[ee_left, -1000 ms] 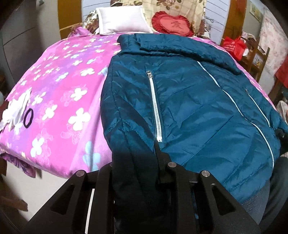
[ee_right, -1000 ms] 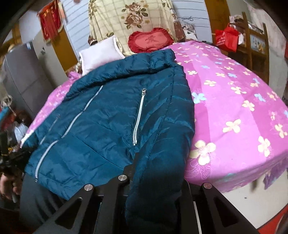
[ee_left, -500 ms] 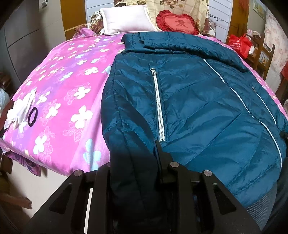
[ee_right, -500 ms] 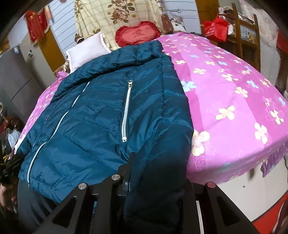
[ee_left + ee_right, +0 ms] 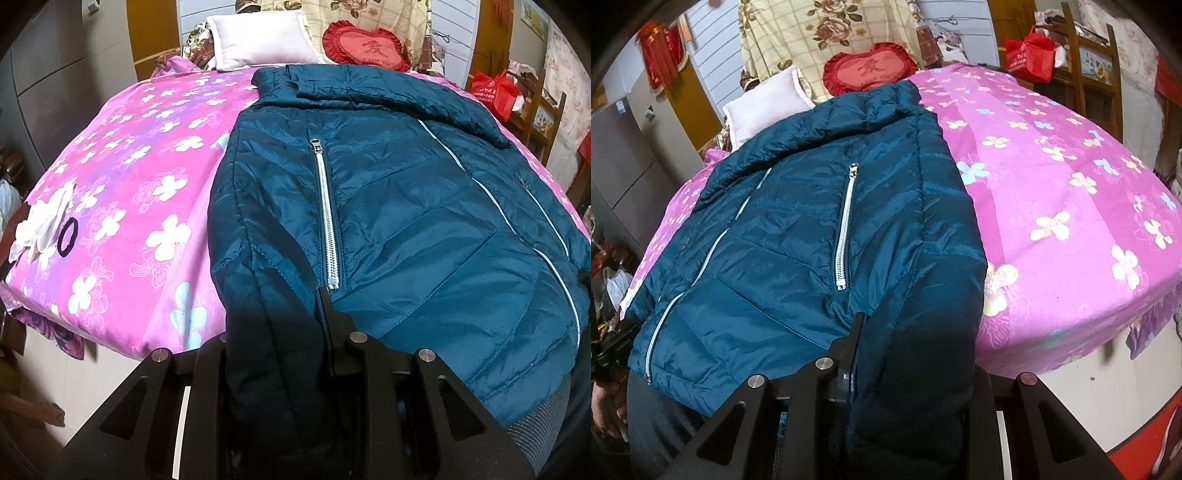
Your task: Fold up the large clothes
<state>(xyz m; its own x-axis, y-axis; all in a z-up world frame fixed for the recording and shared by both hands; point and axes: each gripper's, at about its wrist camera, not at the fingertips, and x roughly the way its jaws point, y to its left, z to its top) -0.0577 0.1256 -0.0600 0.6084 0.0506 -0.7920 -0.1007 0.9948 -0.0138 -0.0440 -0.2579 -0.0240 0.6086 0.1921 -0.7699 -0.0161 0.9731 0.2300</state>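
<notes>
One teal quilted jacket [image 5: 406, 206] is laid front-up on a bed, over a pink flowered bedspread [image 5: 122, 192], with its collar toward the headboard. Three silver zippers are counted on it in the left wrist view: one pocket zipper [image 5: 327, 218] near the left tongs, one long front zipper [image 5: 517, 229] and one further line beside that. Two cushions are seen at the head of the bed, one white pillow [image 5: 258, 40] and one red heart-shaped cushion [image 5: 365, 48]. One black hair tie [image 5: 67, 236] is lying on a white cloth [image 5: 37, 229] at the bedspread's left edge. One red bag [image 5: 1030, 55] is seen on a wooden chair [image 5: 1089, 59] beyond the bed.

The left tongs [image 5: 280, 354] are held low at the foot of the bed, pointed toward the headboard, and are pinched on the jacket's left sleeve, whose dark fabric is drawn between the two fingers. The right tongs [image 5: 912, 373] are held likewise at the opposite side, clamped on the right sleeve, which hangs down through them
</notes>
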